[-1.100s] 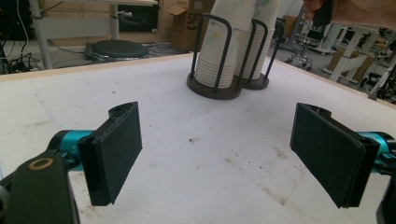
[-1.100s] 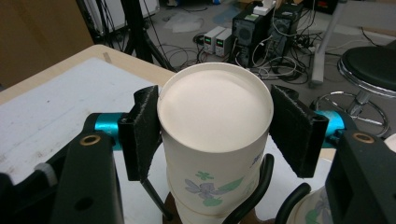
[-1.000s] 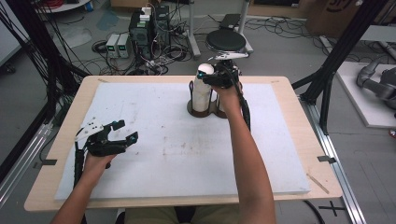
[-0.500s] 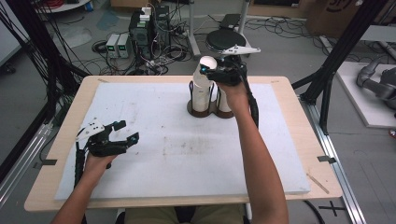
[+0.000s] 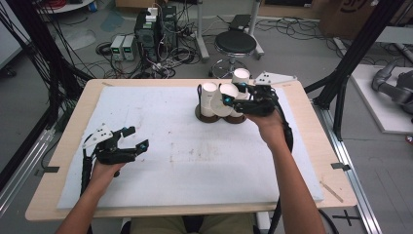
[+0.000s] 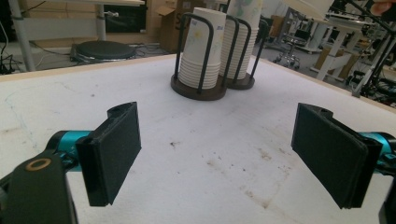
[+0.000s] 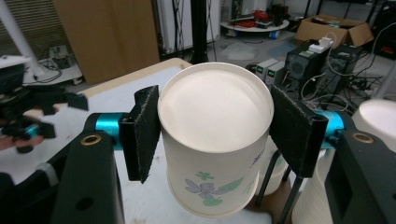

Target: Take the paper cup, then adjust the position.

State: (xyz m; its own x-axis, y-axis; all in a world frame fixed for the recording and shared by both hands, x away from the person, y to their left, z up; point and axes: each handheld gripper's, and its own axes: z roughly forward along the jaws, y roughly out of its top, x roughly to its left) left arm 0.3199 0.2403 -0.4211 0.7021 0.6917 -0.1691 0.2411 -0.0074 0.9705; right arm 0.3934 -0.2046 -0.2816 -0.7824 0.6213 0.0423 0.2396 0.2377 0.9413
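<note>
Two stacks of white paper cups, one on the left (image 5: 209, 93) and one behind it (image 5: 240, 76), stand upside down in dark wire holders (image 5: 206, 117) at the far middle of the white mat (image 5: 195, 165). My right gripper (image 5: 232, 101) is shut on a single cup (image 5: 224, 101), held just in front of the stacks. In the right gripper view, both pads press the sides of this flower-printed cup (image 7: 215, 140), its closed base facing the camera. My left gripper (image 5: 137, 138) rests open at the mat's left. The left gripper view shows it (image 6: 219, 158) with nothing between its jaws, the stacks (image 6: 201, 51) beyond.
The mat covers most of a wooden table (image 5: 73, 126). Beyond the far edge, a black stool (image 5: 235, 44) and computer boxes with cables (image 5: 153, 29) stand on the floor. Black frame poles rise at both sides of the table.
My right gripper has moved from over the stacks to the right and slightly nearer, carrying one cup with it. The left gripper has stayed put.
</note>
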